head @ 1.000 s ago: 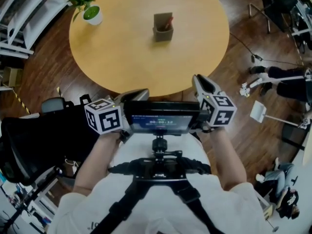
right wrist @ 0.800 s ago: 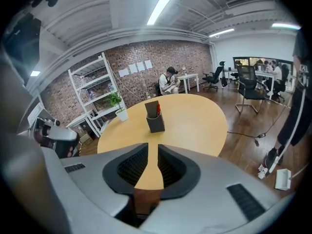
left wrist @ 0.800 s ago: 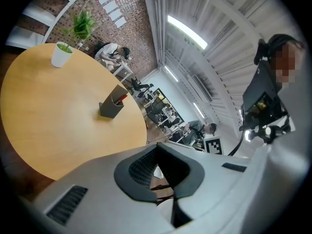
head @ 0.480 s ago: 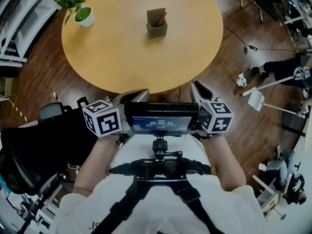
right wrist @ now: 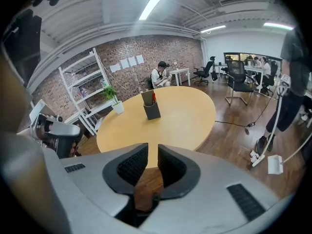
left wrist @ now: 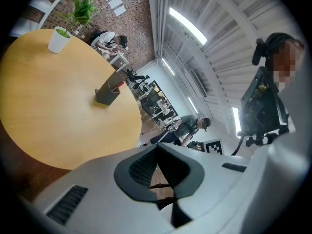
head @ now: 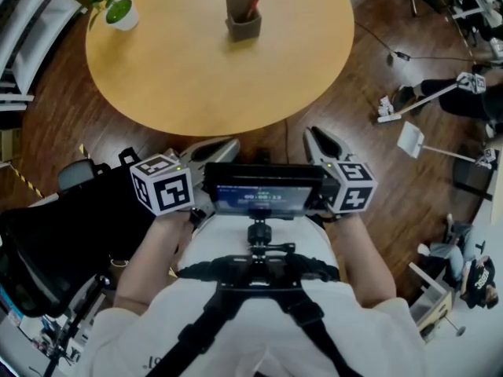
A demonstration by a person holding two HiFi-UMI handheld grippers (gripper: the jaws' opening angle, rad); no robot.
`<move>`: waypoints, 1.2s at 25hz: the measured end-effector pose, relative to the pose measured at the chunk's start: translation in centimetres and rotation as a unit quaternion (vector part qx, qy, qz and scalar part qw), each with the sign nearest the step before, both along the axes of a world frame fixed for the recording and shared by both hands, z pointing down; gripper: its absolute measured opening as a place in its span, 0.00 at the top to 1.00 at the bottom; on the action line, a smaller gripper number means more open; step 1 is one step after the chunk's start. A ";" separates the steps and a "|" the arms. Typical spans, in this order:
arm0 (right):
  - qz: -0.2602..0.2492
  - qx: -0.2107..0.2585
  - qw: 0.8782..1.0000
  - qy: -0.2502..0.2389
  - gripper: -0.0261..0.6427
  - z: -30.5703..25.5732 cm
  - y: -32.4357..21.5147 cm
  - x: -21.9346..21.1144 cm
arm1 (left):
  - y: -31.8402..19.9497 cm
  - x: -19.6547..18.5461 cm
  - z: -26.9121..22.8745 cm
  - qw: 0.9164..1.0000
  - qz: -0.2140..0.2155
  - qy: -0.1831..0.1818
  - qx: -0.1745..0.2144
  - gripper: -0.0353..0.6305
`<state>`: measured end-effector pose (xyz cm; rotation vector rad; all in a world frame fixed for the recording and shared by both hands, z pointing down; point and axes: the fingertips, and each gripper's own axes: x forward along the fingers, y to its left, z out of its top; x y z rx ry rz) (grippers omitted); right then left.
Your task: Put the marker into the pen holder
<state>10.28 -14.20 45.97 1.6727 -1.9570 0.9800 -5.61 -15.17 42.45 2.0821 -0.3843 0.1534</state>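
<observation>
The dark pen holder [head: 242, 18] stands upright on the far part of the round wooden table [head: 196, 77], with a red marker [head: 251, 8] sticking out of it. The same pen holder [right wrist: 151, 108] and marker [right wrist: 154, 99] show far off in the right gripper view, and the pen holder [left wrist: 107, 94] also in the left gripper view. My left gripper [head: 214, 149] and right gripper [head: 317, 140] are held near my chest, off the table's near edge. The left gripper [left wrist: 157, 150] is shut and empty. The right gripper [right wrist: 152, 152] stands a narrow slit open, empty.
A potted plant [head: 118, 10] sits at the table's far left. A black office chair [head: 47, 234] is at my left and a chest-mounted screen [head: 263, 191] lies between the grippers. A dustpan [head: 413, 140] and a person's feet are on the wood floor at right. White shelving [head: 23, 22] stands far left.
The table, pen holder and plant have slid up and left in the head view as I draw back from the table. Both grippers have stayed beside the chest screen.
</observation>
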 end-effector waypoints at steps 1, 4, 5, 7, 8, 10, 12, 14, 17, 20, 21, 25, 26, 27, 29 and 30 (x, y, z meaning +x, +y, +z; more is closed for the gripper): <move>-0.003 0.001 1.000 -0.002 0.85 0.0 0.3 0.0 | 0.3 0.0 -0.1 1.000 -0.001 -0.002 0.002 0.96; -0.015 0.007 1.000 -0.006 0.85 0.0 0.9 0.1 | 1.2 0.3 -0.6 1.000 -0.012 -0.003 0.011 0.96; -0.020 0.010 1.000 -0.007 0.85 0.0 1.1 0.1 | 1.6 0.4 -0.7 1.000 -0.016 -0.005 0.014 0.96; -0.030 0.014 0.999 -0.008 0.85 0.0 1.7 0.2 | 2.5 0.4 -0.8 0.999 -0.024 -0.014 0.018 0.96; -0.033 0.016 0.999 -0.009 0.85 0.1 2.3 0.2 | 3.0 0.5 -0.8 0.999 -0.026 -0.020 0.019 0.96; -0.040 0.021 0.999 -0.011 0.85 0.3 3.8 0.3 | 4.5 0.8 -0.6 0.999 -0.030 -0.027 0.022 0.96; -0.050 0.026 0.998 -0.015 0.85 0.5 5.9 0.8 | 6.6 1.8 -0.4 0.999 -0.031 -0.034 0.025 0.96; -0.061 0.027 0.998 -0.017 0.85 0.9 8.4 1.8 | 9.0 3.3 -0.5 0.998 -0.033 -0.038 0.030 0.96; -0.072 0.029 0.997 -0.019 0.85 1.3 12.3 3.5 | 12.9 5.3 -0.8 0.998 -0.044 -0.035 0.034 0.96; -0.078 0.034 0.996 -0.023 0.85 1.8 16.2 4.6 | 16.9 6.3 -0.5 0.997 -0.057 -0.036 0.036 0.96; -0.081 0.035 0.996 -0.024 0.85 2.0 17.5 4.9 | 18.2 6.6 -0.5 0.997 -0.062 -0.034 0.039 0.96; -0.094 0.046 0.994 -0.025 0.85 1.8 22.3 6.0 | 23.1 7.8 -0.7 0.995 -0.078 -0.028 0.049 0.96; -0.097 0.048 0.994 -0.024 0.85 1.7 23.5 6.2 | 24.4 8.1 -0.7 0.995 -0.081 -0.027 0.050 0.96; -0.100 0.050 0.993 -0.023 0.85 1.5 24.7 6.5 | 25.6 8.4 -0.8 0.995 -0.083 -0.027 0.051 0.96; -0.105 0.052 0.993 -0.021 0.85 1.3 26.9 7.0 | 28.0 9.0 -0.9 0.994 -0.087 -0.026 0.053 0.96; -0.107 0.054 0.993 -0.019 0.85 1.1 27.9 7.2 | 29.2 9.3 -1.1 0.994 -0.089 -0.024 0.056 0.96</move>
